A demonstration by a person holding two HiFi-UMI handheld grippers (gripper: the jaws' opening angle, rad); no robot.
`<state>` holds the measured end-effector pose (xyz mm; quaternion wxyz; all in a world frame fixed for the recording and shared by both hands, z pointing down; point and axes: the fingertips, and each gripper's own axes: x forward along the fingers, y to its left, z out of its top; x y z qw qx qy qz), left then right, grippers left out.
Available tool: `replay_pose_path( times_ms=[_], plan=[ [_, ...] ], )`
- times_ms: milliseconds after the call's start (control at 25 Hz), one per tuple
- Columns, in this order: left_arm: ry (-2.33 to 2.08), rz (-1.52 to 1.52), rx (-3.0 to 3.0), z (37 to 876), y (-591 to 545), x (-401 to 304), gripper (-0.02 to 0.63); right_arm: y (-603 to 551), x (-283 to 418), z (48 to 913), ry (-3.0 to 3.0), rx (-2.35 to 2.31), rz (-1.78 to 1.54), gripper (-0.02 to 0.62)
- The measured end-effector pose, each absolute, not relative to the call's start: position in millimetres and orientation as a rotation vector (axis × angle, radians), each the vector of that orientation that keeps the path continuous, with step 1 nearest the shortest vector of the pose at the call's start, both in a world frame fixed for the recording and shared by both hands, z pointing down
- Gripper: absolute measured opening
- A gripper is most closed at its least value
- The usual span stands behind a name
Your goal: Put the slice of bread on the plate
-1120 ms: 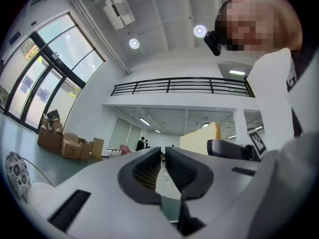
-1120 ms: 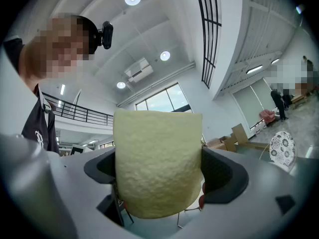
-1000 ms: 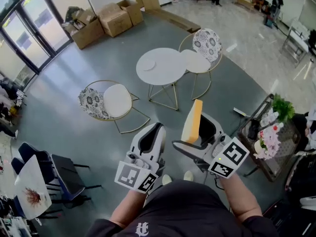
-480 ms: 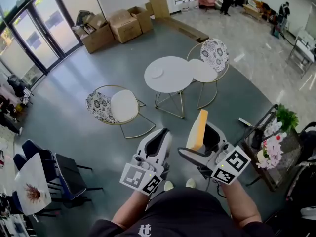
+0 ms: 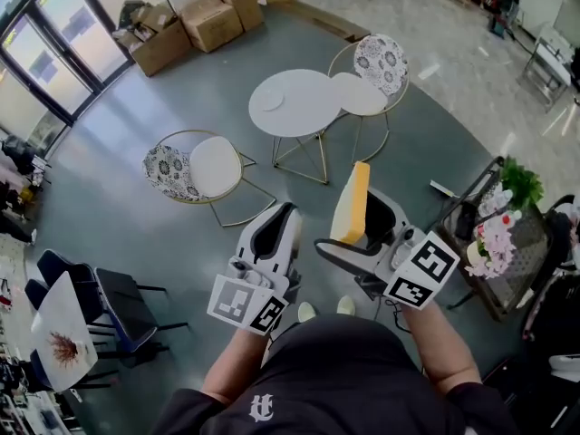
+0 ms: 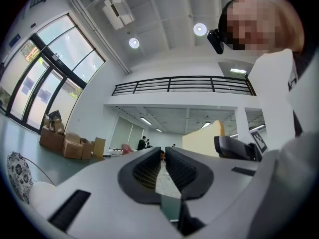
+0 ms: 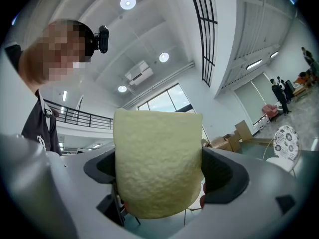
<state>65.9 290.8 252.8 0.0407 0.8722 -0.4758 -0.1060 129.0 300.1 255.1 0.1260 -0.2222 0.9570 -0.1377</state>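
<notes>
My right gripper [image 5: 355, 223] is shut on a pale yellow slice of bread [image 5: 351, 204], which stands upright between its jaws at waist height. In the right gripper view the bread [image 7: 157, 161] fills the middle, clamped by its lower part. Beside it, a little to the left, my left gripper [image 5: 276, 230] is shut with nothing in it; its pads [image 6: 149, 169] almost touch in the left gripper view. A small white plate [image 5: 269, 100] lies on the round white table [image 5: 308, 114], far ahead of both grippers on the floor below.
Two gold-framed chairs with white cushions [image 5: 214, 165] [image 5: 360, 92] flank the table. Cardboard boxes [image 5: 195, 24] sit at the far left by glass doors. A cart with flowers [image 5: 501, 236] stands at the right, dark chairs [image 5: 116, 308] at the lower left.
The head view has swayed a little. Both grippers keep the same pose, and the bread stays upright in the right one.
</notes>
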Motion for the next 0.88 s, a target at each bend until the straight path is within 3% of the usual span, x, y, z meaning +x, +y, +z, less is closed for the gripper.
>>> replay_pose_path(
  times_ms=[880],
  plan=[
    [-1.575, -0.26, 2.641, 260.2, 273.4, 93.5, 0.035, 277.6, 165.4, 264.9, 2.804, -0.624, -0.401, 0.499]
  ],
)
